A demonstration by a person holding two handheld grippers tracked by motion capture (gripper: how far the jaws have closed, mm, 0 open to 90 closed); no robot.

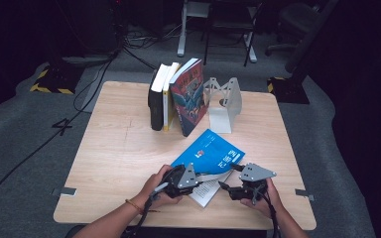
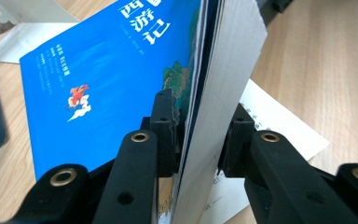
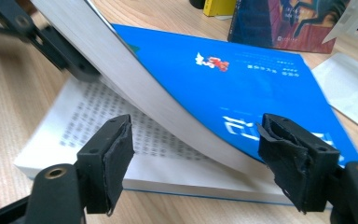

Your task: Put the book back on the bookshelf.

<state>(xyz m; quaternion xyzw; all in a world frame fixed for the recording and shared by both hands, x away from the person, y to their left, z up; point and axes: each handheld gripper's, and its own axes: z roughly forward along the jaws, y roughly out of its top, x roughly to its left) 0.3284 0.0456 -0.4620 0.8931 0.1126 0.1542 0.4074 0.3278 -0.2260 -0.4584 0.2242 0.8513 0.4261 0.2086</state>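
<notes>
The blue book (image 1: 209, 157) lay in the lower middle of the high view, near the table's (image 1: 114, 148) front edge, below the row of upright books (image 1: 176, 96) leaning toward the white bookend (image 1: 223, 101). The left gripper (image 1: 181, 179) was clamped on its cover and a thick sheaf of pages (image 2: 214, 116), peeling them up from the printed leaves underneath. The right gripper (image 1: 235, 187) waited at the book's lower right corner, jaws apart and holding nothing. Judging by this, opening had begun: the front part was raised, but the book was not laid open flat, and the shelf row stood untouched.
</notes>
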